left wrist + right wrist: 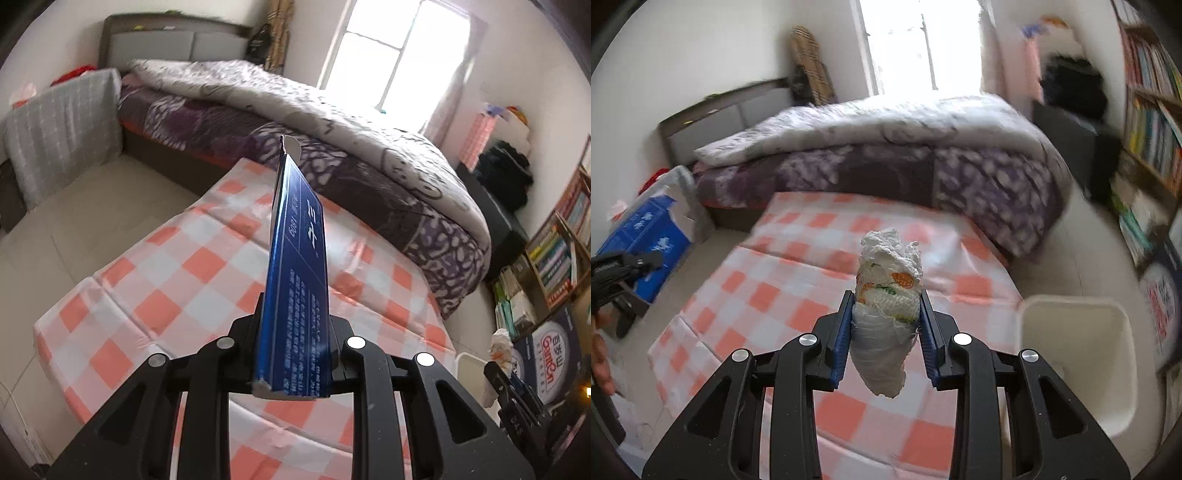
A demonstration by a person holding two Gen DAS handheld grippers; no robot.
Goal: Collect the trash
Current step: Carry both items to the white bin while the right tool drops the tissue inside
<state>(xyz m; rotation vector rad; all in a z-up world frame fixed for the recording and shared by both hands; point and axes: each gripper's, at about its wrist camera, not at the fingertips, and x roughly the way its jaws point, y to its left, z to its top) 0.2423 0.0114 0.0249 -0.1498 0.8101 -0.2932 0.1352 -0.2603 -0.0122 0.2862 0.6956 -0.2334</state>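
Observation:
My left gripper (293, 354) is shut on a flat blue carton (297, 266) with white print, which stands up on edge above the pink-and-white checked cloth (147, 280). My right gripper (886, 332) is shut on a crumpled white wad of paper (888, 295) with orange and green marks, also held over the checked cloth (768, 295). A white bin (1078, 369) stands at the cloth's right edge in the right wrist view. The right gripper with its white wad (500, 347) shows at the far right of the left wrist view. The left gripper (617, 273) shows at the left edge of the right wrist view.
A bed with a purple and grey quilt (332, 140) lies beyond the cloth. A bookshelf (561, 243) fills the right wall. A blue and white box (653, 236) stands on the floor at left. A window (391, 48) glares at the back. A hand (600, 354) shows at the left edge.

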